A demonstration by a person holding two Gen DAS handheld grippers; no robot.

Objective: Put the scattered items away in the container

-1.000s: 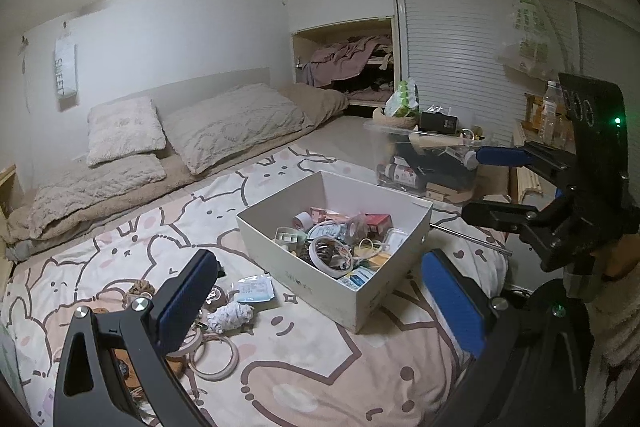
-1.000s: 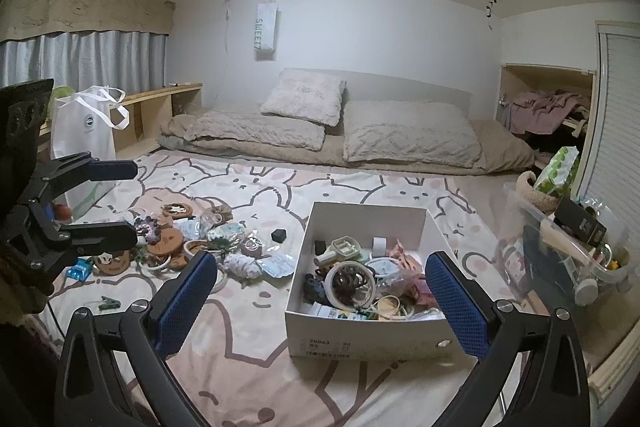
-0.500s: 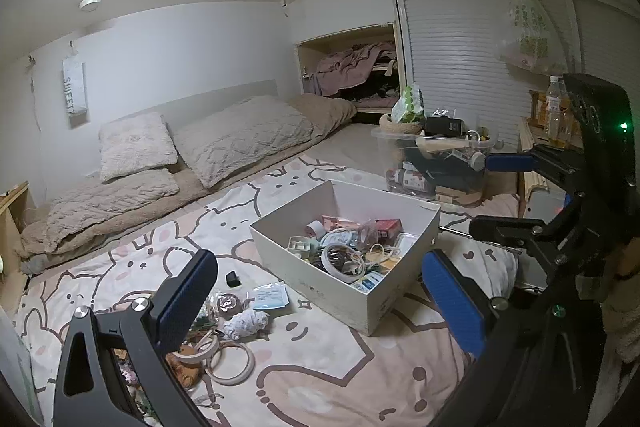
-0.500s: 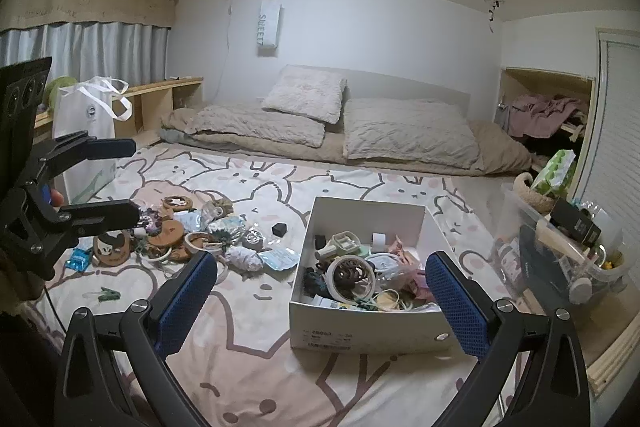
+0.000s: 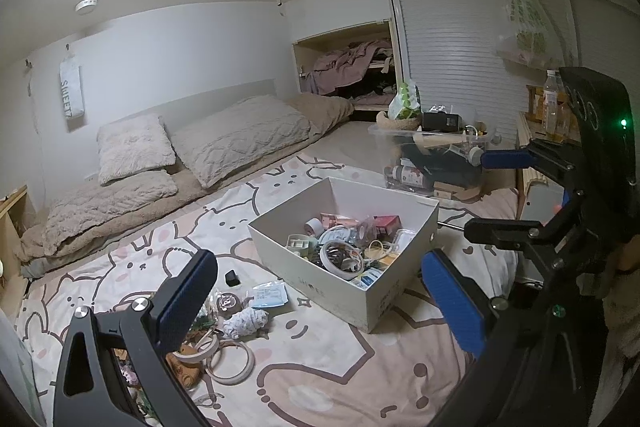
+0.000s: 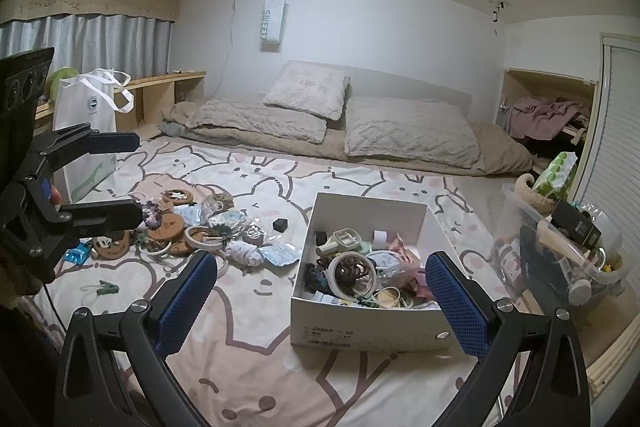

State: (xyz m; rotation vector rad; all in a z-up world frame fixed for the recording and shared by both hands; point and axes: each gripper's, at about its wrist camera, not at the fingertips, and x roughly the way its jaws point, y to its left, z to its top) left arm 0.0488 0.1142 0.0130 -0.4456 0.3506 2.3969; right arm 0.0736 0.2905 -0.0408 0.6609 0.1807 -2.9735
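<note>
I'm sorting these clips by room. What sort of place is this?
Most likely a bedroom: pillows lie on low bedding along the wall, a bunny-print sheet covers the sleeping area, and curtains hang at the side.

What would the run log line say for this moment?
left gripper: open, empty | right gripper: open, empty | white box: partly filled | scattered items: on bedspread beside box

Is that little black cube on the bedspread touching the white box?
Apart. The right wrist view shows the black cube lying on bare bedspread, with a clear strip of fabric between it and the left wall of the white box.
</note>
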